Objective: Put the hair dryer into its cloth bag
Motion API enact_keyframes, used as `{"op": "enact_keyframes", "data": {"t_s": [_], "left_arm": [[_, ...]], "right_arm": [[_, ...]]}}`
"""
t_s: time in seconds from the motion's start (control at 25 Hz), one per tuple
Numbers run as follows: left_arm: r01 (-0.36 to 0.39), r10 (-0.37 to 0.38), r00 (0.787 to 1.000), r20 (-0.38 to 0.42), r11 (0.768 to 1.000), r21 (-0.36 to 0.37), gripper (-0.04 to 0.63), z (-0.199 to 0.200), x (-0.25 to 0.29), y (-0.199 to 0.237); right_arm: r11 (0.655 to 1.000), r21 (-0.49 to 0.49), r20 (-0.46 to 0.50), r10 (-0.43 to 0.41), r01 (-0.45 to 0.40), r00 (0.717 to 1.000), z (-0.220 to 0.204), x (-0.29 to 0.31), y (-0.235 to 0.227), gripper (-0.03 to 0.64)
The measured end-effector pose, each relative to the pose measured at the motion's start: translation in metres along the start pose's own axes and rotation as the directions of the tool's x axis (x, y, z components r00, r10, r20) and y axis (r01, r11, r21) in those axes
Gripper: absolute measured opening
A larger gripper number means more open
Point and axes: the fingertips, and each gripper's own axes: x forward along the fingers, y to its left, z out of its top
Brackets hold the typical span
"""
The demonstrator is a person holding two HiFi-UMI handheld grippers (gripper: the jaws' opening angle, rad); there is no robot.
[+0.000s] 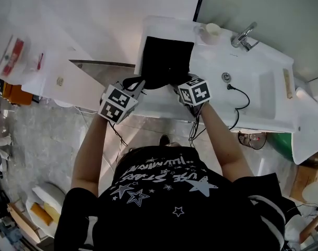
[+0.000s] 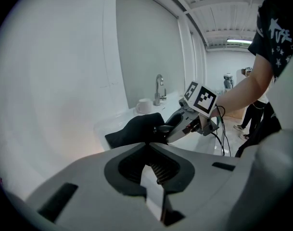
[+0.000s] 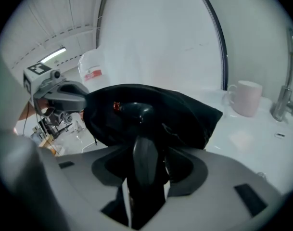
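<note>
The black cloth bag [image 1: 166, 56] lies on the white sink counter [image 1: 263, 95], its mouth toward me at the front edge. My left gripper [image 1: 139, 85] is shut on the left edge of that mouth and holds it up; in the left gripper view the bag [image 2: 136, 129] reaches the jaw tips. My right gripper [image 1: 175, 85] is shut on the dark handle of the hair dryer [image 3: 145, 162]. The dryer's head sits in the bag [image 3: 184, 114] mouth. In the head view the dryer is hidden against the black cloth.
A white mug [image 1: 211, 33] and a chrome faucet [image 1: 245, 35] stand behind the bag, at the back of the counter. A black cable [image 1: 239, 101] trails across the counter beside the drain [image 1: 226, 77]. The counter's front edge runs just under both grippers. People stand far off in the left gripper view.
</note>
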Motion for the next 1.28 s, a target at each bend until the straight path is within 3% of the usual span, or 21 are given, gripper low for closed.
{"op": "enact_keyframes", "data": {"t_s": [0.28, 0.6, 0.88, 1.2, 1.28], "left_arm": [[0.009, -0.009, 1.0, -0.008, 1.0, 0.009, 0.029, -0.006, 0.002, -0.013], [-0.015, 0.014, 1.0, -0.025, 1.0, -0.011, 0.034, -0.038, 0.004, -0.004], [0.026, -0.027, 1.0, -0.01, 0.999, -0.025, 0.041, -0.041, -0.002, 0.002], [0.112, -0.112, 0.992, 0.062, 0.994, -0.004, 0.139, -0.036, -0.014, 0.0], [0.117, -0.116, 0.989, 0.089, 0.993, -0.005, 0.159, -0.035, -0.019, 0.002]], "right_arm": [[0.992, 0.061, -0.026, -0.106, 0.107, 0.994, 0.004, 0.024, -0.015, 0.202], [0.973, 0.015, -0.072, -0.229, 0.231, 0.971, 0.0, 0.043, -0.014, 0.204], [0.958, 0.019, -0.079, -0.283, 0.285, 0.956, -0.002, 0.049, -0.01, 0.206], [0.936, -0.086, -0.045, -0.347, 0.342, 0.937, 0.009, 0.036, 0.006, 0.287], [0.933, -0.055, -0.044, -0.359, 0.357, 0.932, 0.003, 0.031, 0.012, 0.313]]}}
